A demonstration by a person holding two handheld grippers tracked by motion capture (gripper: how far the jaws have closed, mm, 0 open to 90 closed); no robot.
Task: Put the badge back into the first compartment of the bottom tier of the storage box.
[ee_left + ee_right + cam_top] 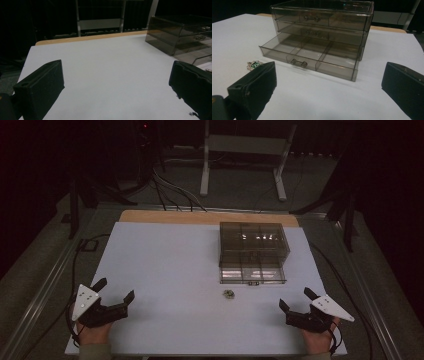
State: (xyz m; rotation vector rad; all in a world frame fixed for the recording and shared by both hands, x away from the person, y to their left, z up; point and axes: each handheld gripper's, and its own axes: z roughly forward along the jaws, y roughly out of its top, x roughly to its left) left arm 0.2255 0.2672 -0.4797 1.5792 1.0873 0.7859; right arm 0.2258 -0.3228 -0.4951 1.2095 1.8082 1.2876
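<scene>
A smoky clear drawer box (253,245) stands right of the table's middle, its bottom drawer (309,55) pulled out and divided into compartments. A small green-and-metal trinket (229,293) lies on the white tabletop just in front of the drawer, also seen as the trinket (254,64) beside my right gripper's jaw. My left gripper (116,290) rests open at the near left edge, nothing between its jaws. My right gripper (296,298) rests open at the near right, pointing at the box. The box (182,37) shows at the far right in the left gripper view.
The white table (165,270) has a wooden strip (200,216) along its far edge. Cables (175,192) and a white frame stand (245,150) are on the floor behind. Dark stands flank the table.
</scene>
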